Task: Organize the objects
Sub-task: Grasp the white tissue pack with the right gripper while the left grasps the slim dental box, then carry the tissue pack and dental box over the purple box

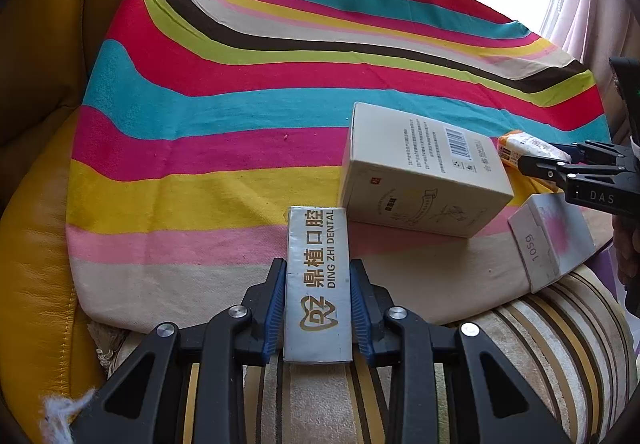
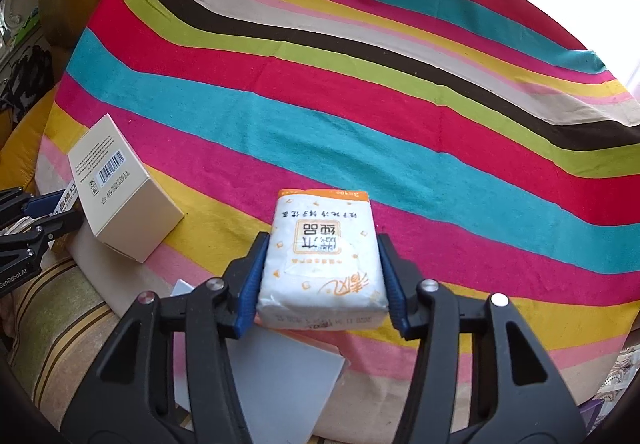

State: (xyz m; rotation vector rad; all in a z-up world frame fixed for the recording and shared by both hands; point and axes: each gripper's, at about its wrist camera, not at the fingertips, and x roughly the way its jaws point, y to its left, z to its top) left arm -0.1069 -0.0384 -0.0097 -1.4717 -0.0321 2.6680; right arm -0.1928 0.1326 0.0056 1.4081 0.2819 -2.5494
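My left gripper (image 1: 318,276) is shut on a long silver dental box (image 1: 318,284) printed "DING ZHI DENTAL", held over the near edge of the striped cloth (image 1: 240,104). My right gripper (image 2: 322,264) is shut on a white and orange tissue pack (image 2: 322,264), above the cloth (image 2: 360,104). In the left wrist view that pack (image 1: 524,148) shows at the right, behind a cream carton (image 1: 424,172) lying on the cloth. The same carton (image 2: 120,196) lies at the left in the right wrist view. A white box with a pink print (image 1: 552,240) rests at the cloth's right corner.
The cloth covers a cushion on a yellow leather sofa (image 1: 36,204). A beige striped cover (image 1: 540,344) lies in front of it. A bright window with a curtain (image 1: 580,4) stands behind. Part of a flat white box (image 2: 288,376) sits under my right gripper.
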